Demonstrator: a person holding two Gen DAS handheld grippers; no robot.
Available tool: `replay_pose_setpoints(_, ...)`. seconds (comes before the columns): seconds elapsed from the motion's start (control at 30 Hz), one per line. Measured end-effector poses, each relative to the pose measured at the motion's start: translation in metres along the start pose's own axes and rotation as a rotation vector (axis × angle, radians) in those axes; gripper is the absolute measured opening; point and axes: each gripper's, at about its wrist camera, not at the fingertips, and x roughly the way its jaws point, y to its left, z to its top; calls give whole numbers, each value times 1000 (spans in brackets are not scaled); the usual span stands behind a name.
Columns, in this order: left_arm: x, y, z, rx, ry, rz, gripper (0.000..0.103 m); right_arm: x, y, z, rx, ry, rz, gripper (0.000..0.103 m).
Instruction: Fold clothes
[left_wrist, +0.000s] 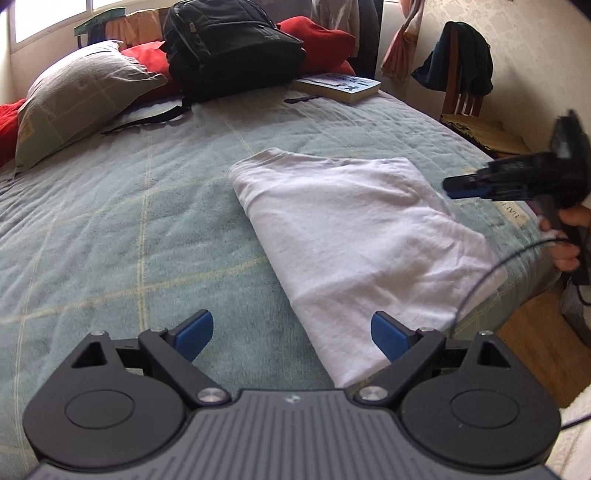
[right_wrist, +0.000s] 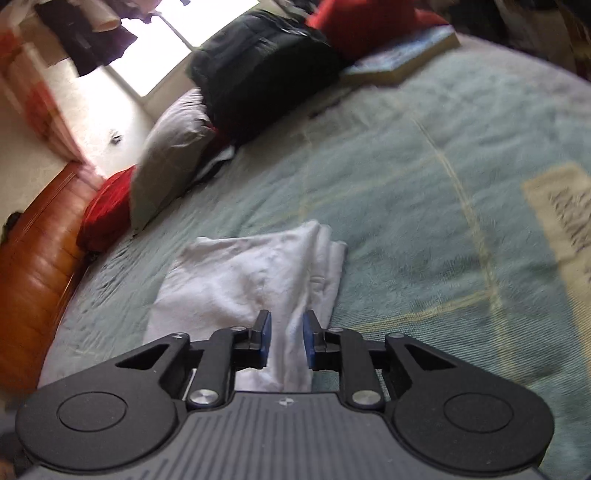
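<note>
Left gripper (left_wrist: 291, 336) spread wide, empty, just above the near corner of the white shirt (left_wrist: 354, 236). Right gripper (right_wrist: 286, 339) slightly parted, pinching nothing, shirt below it. Shirt lies folded flat on the bed (left_wrist: 129, 221); folding looks mostly done, maybe one more fold left.

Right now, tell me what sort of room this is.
Most likely a bedroom in a home: a bed under a green quilt, a grey pillow at its head, and clothes draped over a wooden chair.
</note>
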Motion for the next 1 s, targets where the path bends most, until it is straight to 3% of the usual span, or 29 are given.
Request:
replay_pose_setpoints(0.07,4,2,14,-7,-13,-65,92,-14,16,-5,-83,-9,53,38)
replay_pose_setpoints(0.2,27,-1,35,-54,-11,-287,92,-11,48,-27,-234,72,139,40)
replay_pose_setpoints(0.27,46,-5,36,-76,23,-373,92,-3,52,-43,-290,120,118,40)
replay_pose_setpoints(0.43,77,-11,17,-83,99,-310,91,-2,33,-72,-315,183,16,39)
replay_pose_setpoints(0.53,55,-13,17,-77,84,-300,92,-14,26,-74,-292,160,46,40)
replay_pose_setpoints(0.67,32,-23,10,-15,85,-357,93,-20,34,-60,-317,113,61,45)
replay_pose_setpoints(0.83,46,-29,-19,-9,225,-310,92,-10,39,-46,-322,104,86,47)
replay_pose_setpoints(1.0,25,-14,23,10,100,-316,93,-4,39,-23,-327,72,104,53)
